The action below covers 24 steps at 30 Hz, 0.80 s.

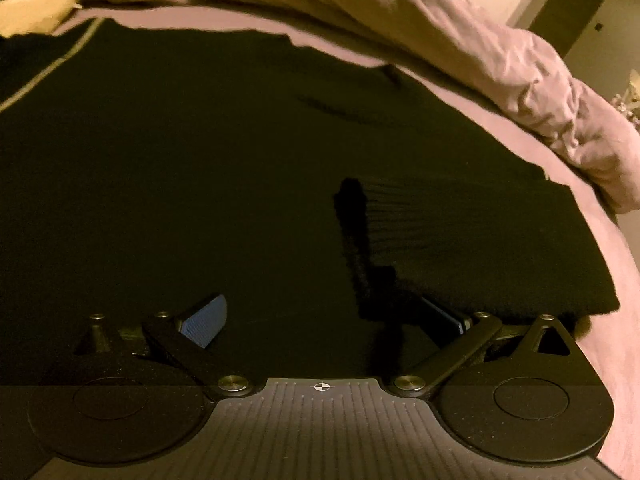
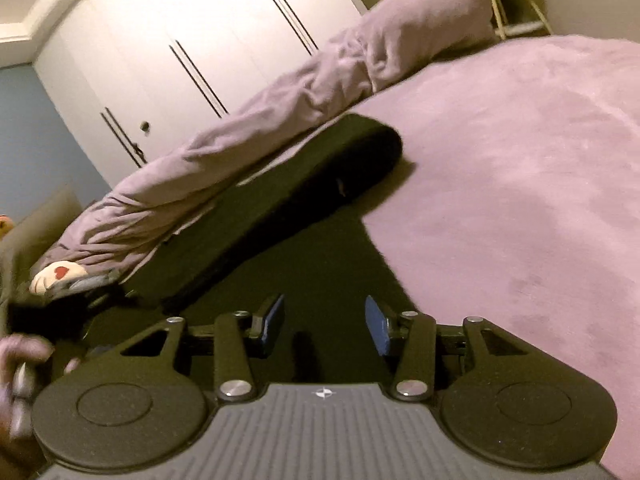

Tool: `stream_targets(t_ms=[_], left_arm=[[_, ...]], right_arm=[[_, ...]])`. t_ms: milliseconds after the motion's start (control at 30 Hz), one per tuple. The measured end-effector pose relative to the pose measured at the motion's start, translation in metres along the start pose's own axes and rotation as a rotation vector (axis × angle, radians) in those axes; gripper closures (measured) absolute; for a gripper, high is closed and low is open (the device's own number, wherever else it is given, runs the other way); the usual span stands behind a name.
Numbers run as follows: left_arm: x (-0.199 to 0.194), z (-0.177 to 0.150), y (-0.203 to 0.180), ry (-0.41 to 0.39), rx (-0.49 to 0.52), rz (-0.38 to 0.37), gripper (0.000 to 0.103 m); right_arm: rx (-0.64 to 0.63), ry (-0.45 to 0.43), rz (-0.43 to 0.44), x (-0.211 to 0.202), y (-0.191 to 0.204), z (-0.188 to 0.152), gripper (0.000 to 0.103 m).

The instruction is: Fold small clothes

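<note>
A black knit garment [image 1: 240, 160] lies spread flat on the pink bed cover [image 1: 624, 280], with a ribbed band at its right edge. My left gripper [image 1: 320, 320] is open, low over the garment near its front edge; the right finger sits under the ribbed flap. In the right wrist view the same black garment [image 2: 320, 280] shows with a folded sleeve [image 2: 300, 192] lying across it. My right gripper [image 2: 324, 326] is open just above the fabric, holding nothing.
A rumpled pink duvet [image 2: 260, 120] runs along the far side of the bed [image 2: 520, 160]. White wardrobe doors [image 2: 180, 40] stand behind. A soft toy [image 2: 56, 276] lies at the left. A hand [image 2: 20, 380] shows at the left edge.
</note>
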<state>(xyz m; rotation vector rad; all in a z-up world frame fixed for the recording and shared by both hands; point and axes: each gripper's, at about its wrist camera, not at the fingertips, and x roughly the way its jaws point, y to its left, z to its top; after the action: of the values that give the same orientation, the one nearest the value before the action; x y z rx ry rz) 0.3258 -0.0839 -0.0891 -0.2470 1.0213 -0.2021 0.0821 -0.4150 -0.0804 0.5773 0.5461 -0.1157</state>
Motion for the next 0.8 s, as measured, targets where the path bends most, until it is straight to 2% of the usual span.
stream_targets(t_ms=[33,167,233,267,300,333,367,467,533,667,800], left_arm=[[0.005,0.001,-0.004,0.001,-0.010,-0.013,0.001],[0.024,0.008,-0.015,-0.018,-0.040,-0.031,0.019],[0.027,0.013,-0.023,-0.018,0.000,-0.023,0.033],[0.027,0.016,-0.027,-0.015,0.023,-0.026,0.047],[0.025,0.018,-0.029,-0.017,0.041,-0.034,0.070],[0.024,0.022,-0.030,-0.014,0.065,-0.036,0.079],[0.022,0.025,-0.032,-0.014,0.086,-0.034,0.094],[0.010,0.033,-0.026,-0.027,0.119,-0.068,0.094],[-0.005,0.039,-0.021,-0.080,0.152,-0.072,0.095],[-0.024,0.058,-0.007,-0.183,0.222,0.043,0.095],[-0.031,0.072,0.025,-0.217,0.196,0.134,0.092]], right_arm=[[-0.033,-0.010,0.000,-0.001,0.001,-0.005,0.058],[-0.086,-0.023,-0.011,0.001,0.008,-0.008,0.052],[-0.086,-0.022,-0.004,0.002,0.009,-0.007,0.051],[-0.078,-0.024,-0.001,0.002,0.008,-0.005,0.051],[-0.071,-0.023,-0.002,0.002,0.009,-0.004,0.051],[-0.060,-0.022,-0.012,0.001,0.010,-0.002,0.051],[-0.051,-0.025,-0.025,-0.002,0.010,-0.001,0.051],[-0.034,-0.032,-0.075,-0.002,0.015,0.001,0.052],[-0.059,-0.034,-0.108,0.001,0.018,0.000,0.052],[-0.141,-0.020,-0.168,0.007,0.031,-0.003,0.052],[-0.192,-0.002,-0.215,0.014,0.039,-0.005,0.051]])
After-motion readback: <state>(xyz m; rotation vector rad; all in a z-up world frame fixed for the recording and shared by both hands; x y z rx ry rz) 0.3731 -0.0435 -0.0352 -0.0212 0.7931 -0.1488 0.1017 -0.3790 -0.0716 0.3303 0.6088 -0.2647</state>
